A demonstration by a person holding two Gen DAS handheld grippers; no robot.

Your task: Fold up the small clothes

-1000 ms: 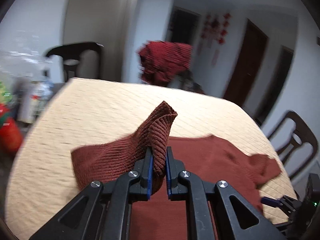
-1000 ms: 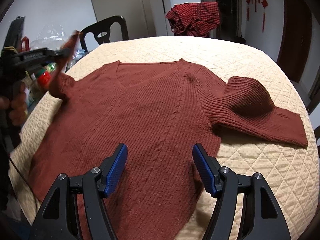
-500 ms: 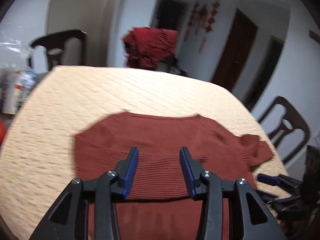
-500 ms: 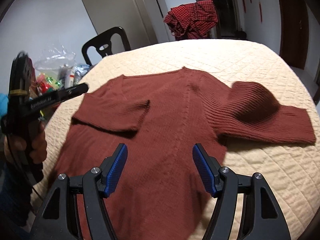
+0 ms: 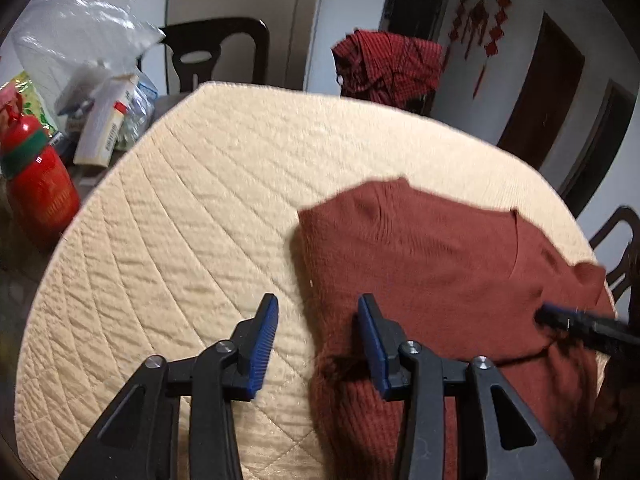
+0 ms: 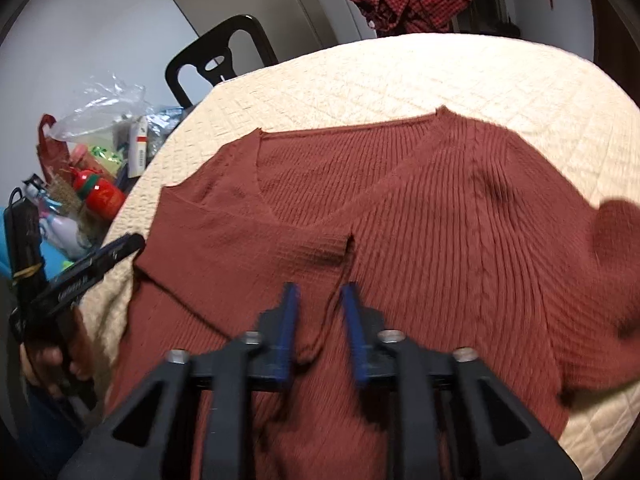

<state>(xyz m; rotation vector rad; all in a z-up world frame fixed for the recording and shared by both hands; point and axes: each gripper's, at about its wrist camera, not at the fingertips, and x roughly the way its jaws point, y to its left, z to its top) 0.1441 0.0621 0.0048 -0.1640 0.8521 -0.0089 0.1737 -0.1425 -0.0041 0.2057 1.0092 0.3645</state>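
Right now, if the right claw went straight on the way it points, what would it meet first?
Probably the folded-in sleeve of the rust sweater: the right claw hangs partly open just short of the cuff edge. Depth is unclear, so it could touch the sweater body beneath first.

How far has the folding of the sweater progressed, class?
Done: one sleeve lies folded across the sweater chest. In hand: nothing; the right gripper hovers half-open at that sleeve's cuff, the left gripper is open. Left: the other sleeve and the body fold.
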